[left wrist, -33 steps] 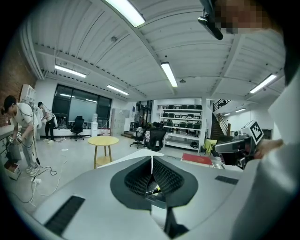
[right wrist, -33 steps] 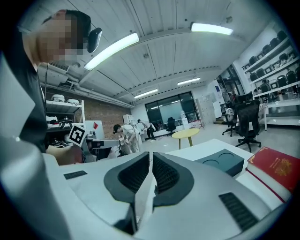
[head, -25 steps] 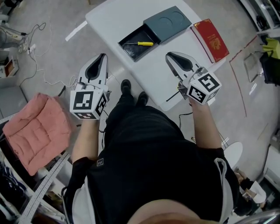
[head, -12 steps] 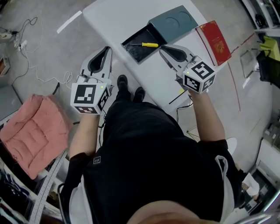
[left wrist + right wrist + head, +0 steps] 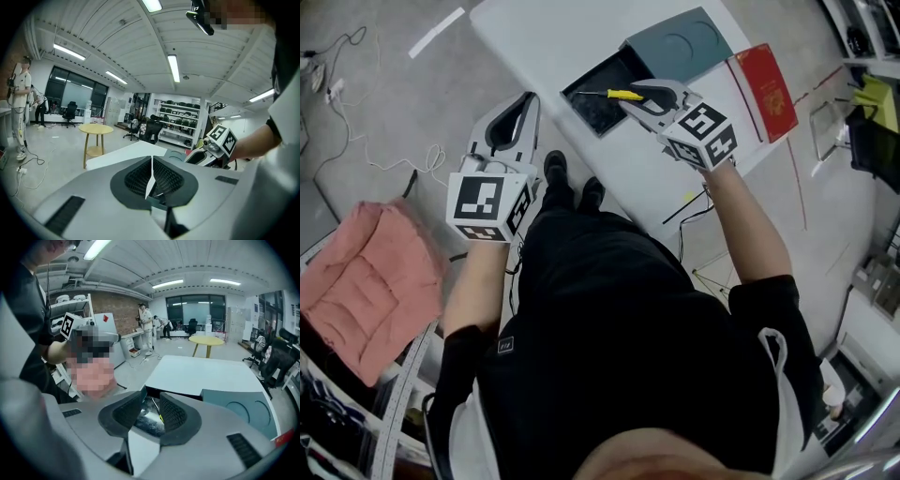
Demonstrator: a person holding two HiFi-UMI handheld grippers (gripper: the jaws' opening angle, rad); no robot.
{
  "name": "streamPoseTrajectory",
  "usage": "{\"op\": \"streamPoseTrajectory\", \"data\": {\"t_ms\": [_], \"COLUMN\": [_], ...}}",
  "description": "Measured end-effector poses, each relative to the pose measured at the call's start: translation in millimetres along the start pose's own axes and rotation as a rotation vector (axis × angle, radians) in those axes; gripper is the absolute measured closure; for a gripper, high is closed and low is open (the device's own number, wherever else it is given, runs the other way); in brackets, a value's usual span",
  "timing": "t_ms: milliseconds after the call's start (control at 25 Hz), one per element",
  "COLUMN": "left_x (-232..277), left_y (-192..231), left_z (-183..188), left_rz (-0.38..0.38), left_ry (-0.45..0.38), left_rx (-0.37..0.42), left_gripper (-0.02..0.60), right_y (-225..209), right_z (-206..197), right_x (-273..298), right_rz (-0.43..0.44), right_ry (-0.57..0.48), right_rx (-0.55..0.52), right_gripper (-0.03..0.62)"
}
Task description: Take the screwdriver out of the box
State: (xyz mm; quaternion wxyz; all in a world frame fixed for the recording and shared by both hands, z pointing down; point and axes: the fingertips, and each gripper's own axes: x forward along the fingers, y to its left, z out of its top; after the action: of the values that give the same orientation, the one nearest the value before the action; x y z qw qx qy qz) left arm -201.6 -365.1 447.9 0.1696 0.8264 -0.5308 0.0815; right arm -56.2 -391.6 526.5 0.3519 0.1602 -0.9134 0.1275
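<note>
An open black box (image 5: 598,105) lies on the white table (image 5: 544,37). In it rests a screwdriver (image 5: 619,94) with a yellow handle. My right gripper (image 5: 630,99) reaches over the box's near-right corner, its tips right by the handle. Its jaws are opening and nothing is gripped. In the right gripper view the screwdriver (image 5: 161,417) shows below through the gap of the right gripper (image 5: 151,405). My left gripper (image 5: 522,105) hangs over the floor beside the table's left edge. In its own view the left gripper (image 5: 151,169) is shut and holds nothing.
A grey lid (image 5: 680,42) lies against the box's far side, with a red booklet (image 5: 766,80) to its right. A pink cushion (image 5: 366,281) and cables (image 5: 356,150) are on the floor. A round yellow table (image 5: 96,129) stands further off.
My right gripper has moved up and left across the table to the box and its jaws have parted. The left gripper has shifted a little toward the table edge.
</note>
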Motion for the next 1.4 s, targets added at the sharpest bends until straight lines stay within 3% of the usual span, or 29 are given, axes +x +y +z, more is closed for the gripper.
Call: {"op": "streamPoseTrajectory", "data": {"t_ms": [240,960,1160,1320,1400], "left_x": [4.2,1.3,1.2,0.2,0.3], "left_y": [20.7,53.6,59.0,64.4,67.8], "left_z": [-1.2,-10.3,-9.5,-7.9,-7.7], "left_rz": [0.028,0.057,0.056,0.054,0.052], "left_ry": [-0.006,-0.004,-0.013,-0.019,-0.02], "left_rx": [-0.014,-0.064,-0.075,-0.08,-0.081], "left_gripper": [0.557,0.557,0.557,0.557,0.557], "right_y": [-6.5,-27.6,-25.3,-22.7,-22.7], "right_z": [-23.5,-75.7,-81.0,-84.7,-87.0], "right_x": [35.7,88.6,96.0,99.8,101.1], "right_rz": [0.034,0.056,0.069,0.076,0.071], "right_ry": [0.177,0.577,0.653,0.704,0.725], "right_rx": [-0.114,-0.313,-0.347,-0.345,-0.353], "right_gripper": [0.415,0.407,0.417,0.477,0.477]}}
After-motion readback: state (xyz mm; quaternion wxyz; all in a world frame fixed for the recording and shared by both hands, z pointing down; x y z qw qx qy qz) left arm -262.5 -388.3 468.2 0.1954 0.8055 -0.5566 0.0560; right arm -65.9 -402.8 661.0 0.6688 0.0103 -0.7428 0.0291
